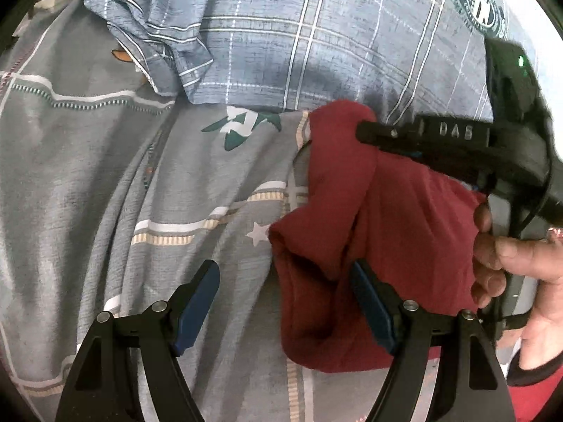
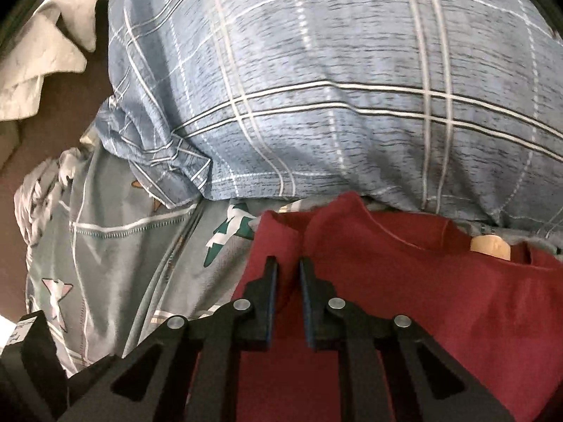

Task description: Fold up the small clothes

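A dark red garment (image 1: 404,218) lies bunched on the grey patterned bedsheet (image 1: 105,176). In the left wrist view my left gripper (image 1: 284,267) stands open at the garment's left edge, its right finger (image 1: 369,299) resting against a red fold and its left finger over bare sheet. My right gripper (image 1: 366,130) reaches in from the right and pinches the garment's upper corner. In the right wrist view the right gripper (image 2: 288,274) is shut on the red garment (image 2: 422,299) near the shoulder. The neckline with a beige label (image 2: 491,246) shows to the right.
A blue plaid pillow (image 1: 316,42) (image 2: 316,88) lies right behind the garment. The sheet (image 2: 123,246) spreads to the left. A white cloth (image 2: 42,52) sits at the far left on a brown surface. A person's hand (image 1: 510,256) holds the right gripper's handle.
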Motion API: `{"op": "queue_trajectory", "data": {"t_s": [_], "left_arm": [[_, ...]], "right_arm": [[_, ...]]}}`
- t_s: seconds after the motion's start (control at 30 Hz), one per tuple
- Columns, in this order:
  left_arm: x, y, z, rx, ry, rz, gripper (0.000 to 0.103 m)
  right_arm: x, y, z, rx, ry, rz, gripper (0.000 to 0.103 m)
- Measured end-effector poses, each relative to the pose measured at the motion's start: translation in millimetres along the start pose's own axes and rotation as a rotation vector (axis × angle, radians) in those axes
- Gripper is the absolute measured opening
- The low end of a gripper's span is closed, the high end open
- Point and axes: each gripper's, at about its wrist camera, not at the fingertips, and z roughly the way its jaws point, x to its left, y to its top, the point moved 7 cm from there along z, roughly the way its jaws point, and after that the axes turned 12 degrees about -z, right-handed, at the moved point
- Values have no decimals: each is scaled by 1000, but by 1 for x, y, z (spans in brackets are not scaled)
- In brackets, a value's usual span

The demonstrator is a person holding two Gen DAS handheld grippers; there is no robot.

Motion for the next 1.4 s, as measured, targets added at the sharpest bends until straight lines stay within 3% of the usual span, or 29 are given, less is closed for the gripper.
{"op": "queue_trajectory", "data": {"t_s": [0.13, 0.27, 0.43, 0.53, 0.6, 0.7, 0.8, 0.83, 0.9, 0.93, 0.97, 1.0, 1.03, 1.1, 1.17, 1.4], "left_arm": [[-1, 7, -11, -41, -47, 20, 76], [-9, -6, 1, 13, -30, 75, 76], [-25, -10, 10, 6, -24, 159, 76], [-30, -16, 19, 60, -19, 187, 75], [-34, -17, 16, 83, -61, 203, 75], [-38, -10, 6, 30, -118, 203, 78], [-33, -8, 19, 51, -60, 204, 78], [-30, -8, 26, 61, -30, 196, 77], [-26, -5, 34, 69, -20, 153, 62], [-26, -3, 36, 93, -62, 116, 44], [-28, -3, 36, 105, -88, 100, 35], [-30, -1, 34, 94, -93, 96, 33], [-31, 1, 31, 75, -88, 107, 28], [-32, 2, 30, 64, -88, 118, 24], [-31, 3, 31, 55, -96, 117, 22], [-31, -4, 12, 19, -111, 149, 19]], "right_arm": [[0, -3, -2, -12, 3, 2, 10], [-10, -7, -14, -25, 21, 20, 10], [-16, -11, -18, -30, 39, 45, 9], [-18, -10, -18, -34, 53, 57, 9], [-17, -7, -17, -36, 53, 65, 9], [-13, -3, -15, -34, 61, 60, 9], [-9, 0, -15, -33, 69, 56, 9], [-8, 0, -14, -32, 75, 55, 9], [-8, -2, -13, -22, 79, 56, 9], [-8, -3, -12, -13, 79, 58, 15], [-10, -4, -11, -2, 76, 66, 17], [-11, -5, -10, 6, 74, 80, 29], [-13, -4, -9, 10, 75, 99, 51], [-15, 0, -10, -5, 71, 139, 70], [-10, 4, -5, -2, 82, 143, 71], [26, 4, 35, 142, 75, 44, 75]]}}
